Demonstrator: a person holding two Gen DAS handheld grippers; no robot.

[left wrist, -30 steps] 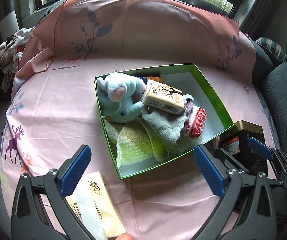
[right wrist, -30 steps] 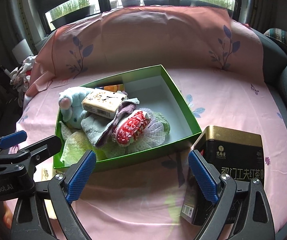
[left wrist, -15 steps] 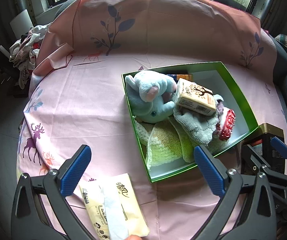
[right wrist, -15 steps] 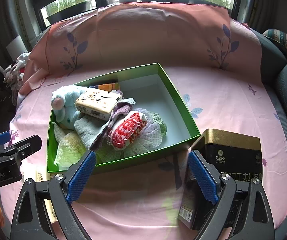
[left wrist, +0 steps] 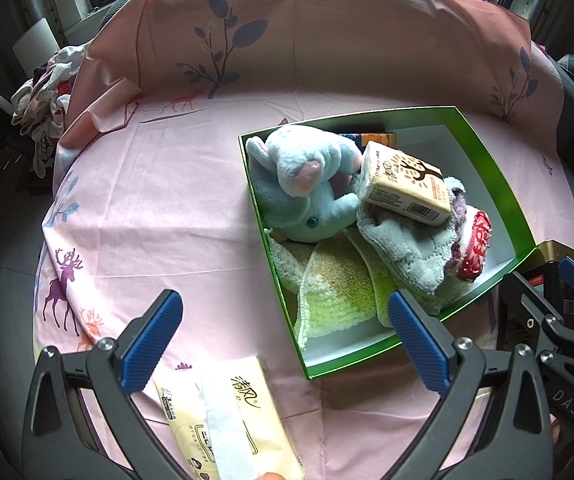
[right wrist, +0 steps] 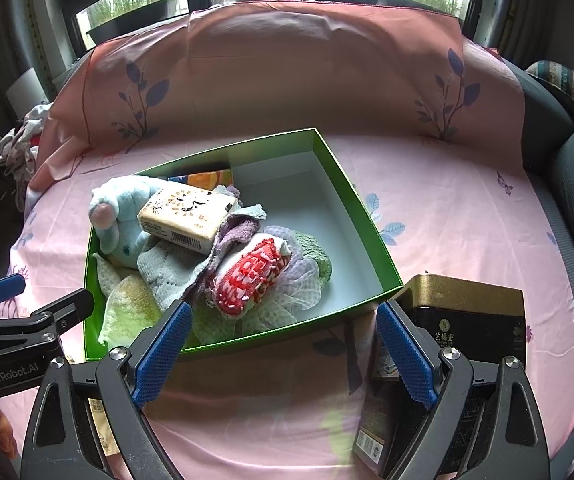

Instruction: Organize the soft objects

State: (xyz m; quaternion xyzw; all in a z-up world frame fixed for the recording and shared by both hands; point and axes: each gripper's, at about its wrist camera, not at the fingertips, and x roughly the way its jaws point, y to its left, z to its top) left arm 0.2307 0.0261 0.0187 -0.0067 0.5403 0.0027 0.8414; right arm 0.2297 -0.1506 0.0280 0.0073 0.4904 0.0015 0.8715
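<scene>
Both tools empty, jaws spread wide. My left gripper [left wrist: 283, 340] hovers over the near edge of the pink sheet [left wrist: 159, 208], straddling the top of the tissue pack [left wrist: 227, 420] that lies flat outside the green box [left wrist: 487, 184], just off its near-left corner. My right gripper [right wrist: 283, 350] hangs in front of the box's near wall, black tea tin [right wrist: 471, 316] at the box's near-right corner.

Step, as I read it: pick up the last loose soft item. Next I drop the left tool onto the pack and close across its narrow width. It's soft film, will squash.

Box left half is piled up: blue plush [left wrist: 307, 188], towels [left wrist: 335, 288], another tissue pack [left wrist: 403, 188] on top. Right half is bare, so I'd place it there.
</scene>
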